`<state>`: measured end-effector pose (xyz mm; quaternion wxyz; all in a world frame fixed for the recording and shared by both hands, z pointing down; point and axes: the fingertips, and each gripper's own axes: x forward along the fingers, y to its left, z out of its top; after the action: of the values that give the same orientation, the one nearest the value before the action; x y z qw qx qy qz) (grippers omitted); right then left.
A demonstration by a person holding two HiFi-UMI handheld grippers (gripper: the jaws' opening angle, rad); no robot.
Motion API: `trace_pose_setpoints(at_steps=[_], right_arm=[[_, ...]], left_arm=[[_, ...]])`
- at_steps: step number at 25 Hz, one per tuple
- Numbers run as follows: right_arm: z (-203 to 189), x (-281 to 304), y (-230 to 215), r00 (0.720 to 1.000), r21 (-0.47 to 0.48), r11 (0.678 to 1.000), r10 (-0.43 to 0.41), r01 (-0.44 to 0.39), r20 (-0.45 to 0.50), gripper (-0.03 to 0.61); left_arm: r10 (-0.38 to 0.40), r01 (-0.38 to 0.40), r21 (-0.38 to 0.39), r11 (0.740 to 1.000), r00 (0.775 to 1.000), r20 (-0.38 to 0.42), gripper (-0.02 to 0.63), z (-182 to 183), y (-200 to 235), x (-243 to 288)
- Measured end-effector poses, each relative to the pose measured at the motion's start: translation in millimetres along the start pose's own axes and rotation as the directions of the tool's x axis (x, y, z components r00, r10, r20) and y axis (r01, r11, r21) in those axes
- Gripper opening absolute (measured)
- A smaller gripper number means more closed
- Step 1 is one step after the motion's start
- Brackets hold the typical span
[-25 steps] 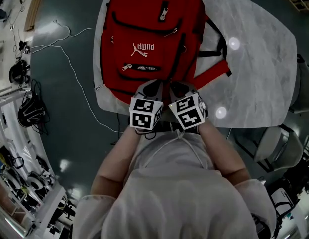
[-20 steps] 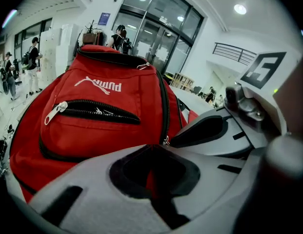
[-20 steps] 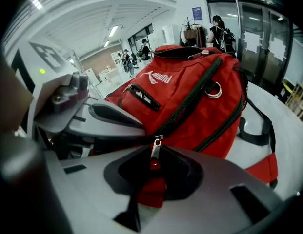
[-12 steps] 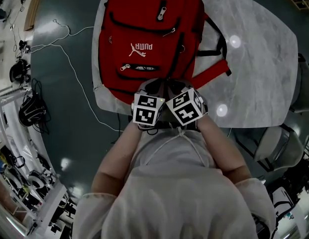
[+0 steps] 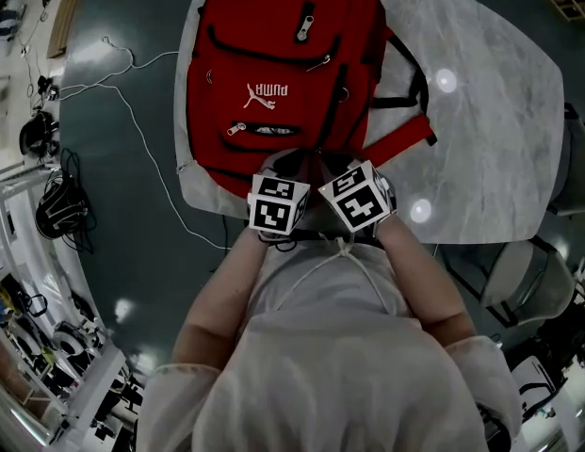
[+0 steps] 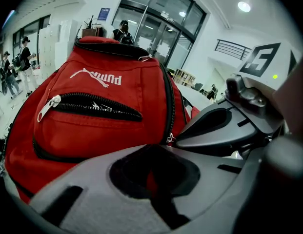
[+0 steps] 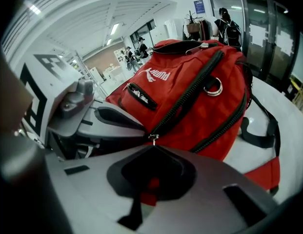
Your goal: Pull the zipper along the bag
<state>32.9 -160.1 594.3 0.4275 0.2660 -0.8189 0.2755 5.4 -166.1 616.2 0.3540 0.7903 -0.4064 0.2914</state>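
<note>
Two tools meet at the near end of the bag (image 5: 273,55) on the desk (image 5: 480,139). The left tool (image 5: 290,161) pinches the bag. The right tool (image 5: 326,161) seems clamped on the zipper pull (image 7: 152,139). Next, I think: drag it far.

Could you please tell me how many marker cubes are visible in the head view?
2: the left cube sits at the red bag's near edge; the right cube is just beside it. I see no others.

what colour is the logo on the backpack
The logo is white on the red backpack; clearest in the left gripper view.
</note>
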Motion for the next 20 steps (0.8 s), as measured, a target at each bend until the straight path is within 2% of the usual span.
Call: trace_pose_setpoints(at_steps=[2,8,14,20], right_arm=[[0,-2,-2,1.0,-0.018,1.0,-0.013,0.012,-0.004,0.026],[3,-4,-8,0.999,-0.154,0.987,-0.05,0.047,-0.014,0.026],[12,-9,-25,0.992,-0.265,0.956,-0.128,0.124,0.002,0.026],[17,-12,-35,0.986,-0.326,0.932,-0.167,0.162,0.012,0.026]], left_arm=[[0.006,-0.006,0.002,1.0,1.0,-0.004,0.023,0,1,1],[0.021,-0.021,0.017,1.0,1.0,0.008,0.021,2,1,2],[0.018,-0.018,0.013,1.0,1.0,-0.004,0.02,1,2,2],[0.016,-0.015,0.009,1.0,1.0,-0.008,0.02,1,3,3]])
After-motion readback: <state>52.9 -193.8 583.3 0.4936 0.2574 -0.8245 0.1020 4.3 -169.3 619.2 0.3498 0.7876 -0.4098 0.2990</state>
